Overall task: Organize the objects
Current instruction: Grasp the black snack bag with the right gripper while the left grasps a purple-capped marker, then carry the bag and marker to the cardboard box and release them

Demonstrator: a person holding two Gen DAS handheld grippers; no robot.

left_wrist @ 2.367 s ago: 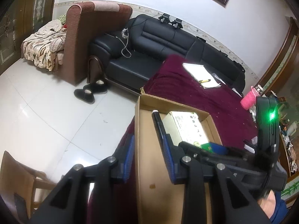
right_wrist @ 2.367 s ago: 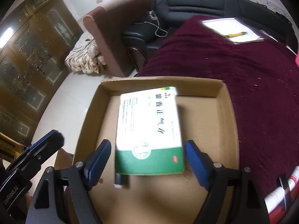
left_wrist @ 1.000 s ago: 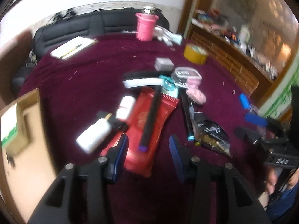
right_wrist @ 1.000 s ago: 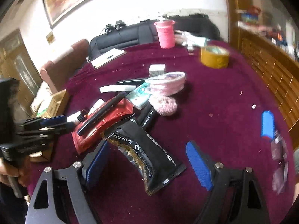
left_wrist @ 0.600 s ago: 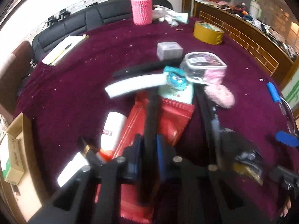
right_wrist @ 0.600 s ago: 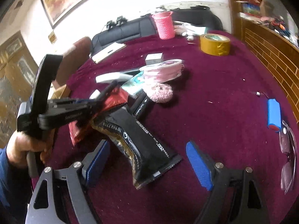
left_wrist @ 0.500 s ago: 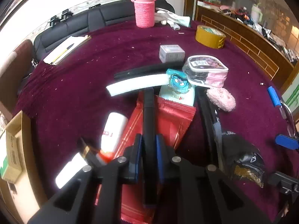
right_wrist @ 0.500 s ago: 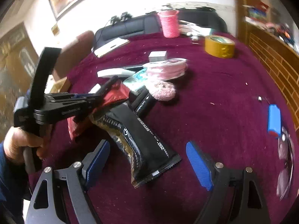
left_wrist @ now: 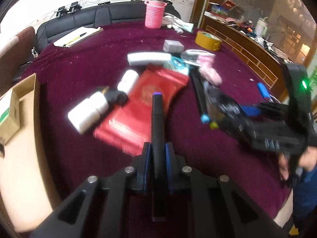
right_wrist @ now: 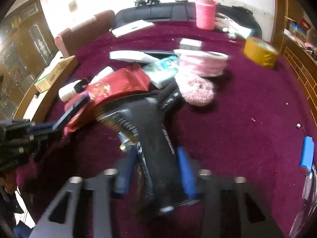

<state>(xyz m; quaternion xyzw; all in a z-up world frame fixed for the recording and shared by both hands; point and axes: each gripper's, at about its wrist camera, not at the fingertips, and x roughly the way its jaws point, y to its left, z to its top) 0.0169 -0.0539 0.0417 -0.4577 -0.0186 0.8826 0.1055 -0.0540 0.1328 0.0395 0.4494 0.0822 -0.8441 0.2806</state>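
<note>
My left gripper (left_wrist: 157, 152) is shut on a black marker (left_wrist: 157, 119) with a purple tip, held just above a red packet (left_wrist: 136, 109) on the maroon tablecloth. My right gripper (right_wrist: 156, 164) is over a black snack packet (right_wrist: 152, 130). Its jaws are closing and the blue pads squeeze the bunched packet from both sides. In the right wrist view the left gripper (right_wrist: 49, 127) shows blurred at the left edge with the marker (right_wrist: 73, 109). A cardboard box (left_wrist: 29, 150) at the left table edge holds a green and white carton (left_wrist: 10, 115).
The pile also holds white bottles (left_wrist: 89, 109), a white case (right_wrist: 130, 56), a pink pouch (right_wrist: 202, 63) and a pink fluffy ball (right_wrist: 196, 91). A yellow tape roll (right_wrist: 259, 53) and pink cup (right_wrist: 205, 13) stand further back. A blue cylinder (right_wrist: 307, 154) lies right.
The left gripper has lifted the marker off the red packet and drawn it back. The right gripper has come down over the black packet and its jaws have narrowed onto it.
</note>
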